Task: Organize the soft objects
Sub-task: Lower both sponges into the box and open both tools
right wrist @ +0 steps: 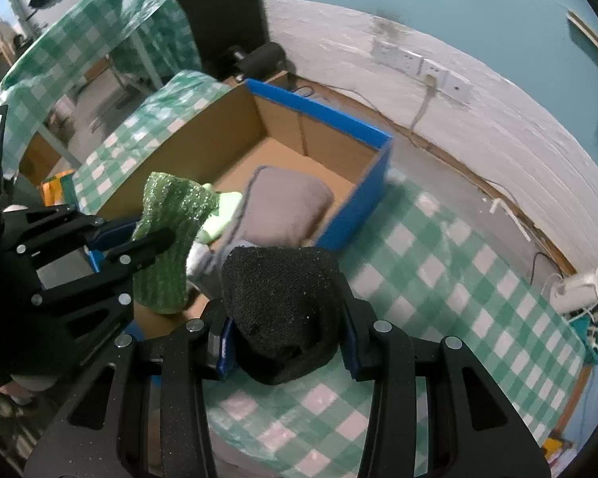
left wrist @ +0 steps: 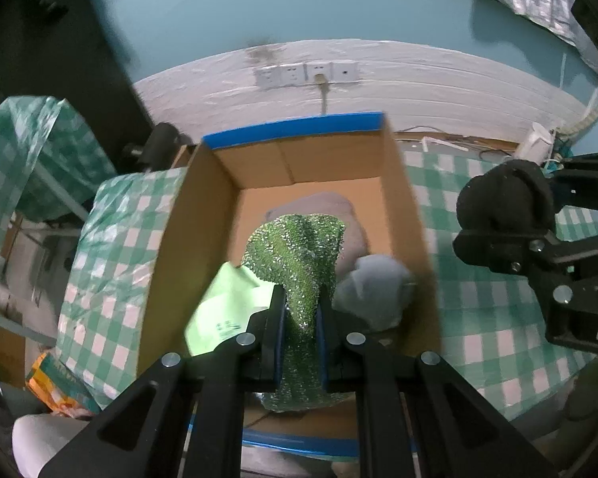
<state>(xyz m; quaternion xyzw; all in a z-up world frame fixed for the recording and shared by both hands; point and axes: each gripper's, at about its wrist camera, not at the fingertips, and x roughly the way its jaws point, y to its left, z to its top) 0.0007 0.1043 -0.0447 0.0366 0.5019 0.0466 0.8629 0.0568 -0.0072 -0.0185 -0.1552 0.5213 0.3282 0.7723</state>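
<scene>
My left gripper (left wrist: 301,314) is shut on a sparkly green scouring cloth (left wrist: 299,255) and holds it above the open cardboard box (left wrist: 203,195) with blue outer sides. In the right wrist view the cloth (right wrist: 171,215) hangs over the box's near end. Inside the box lie a grey folded cloth (right wrist: 287,207), a light green cloth (left wrist: 227,302) and a pale grey soft bundle (left wrist: 374,290). My right gripper (right wrist: 285,338) is shut on a black knitted sock ball (right wrist: 283,302), to the right of the box above the table; it also shows in the left wrist view (left wrist: 502,203).
The table has a green-and-white checked cover (right wrist: 438,279). A white wall with sockets (left wrist: 307,73) runs behind it. A white device with cables (right wrist: 578,286) sits at the far right. An orange packet (left wrist: 56,386) lies low on the left.
</scene>
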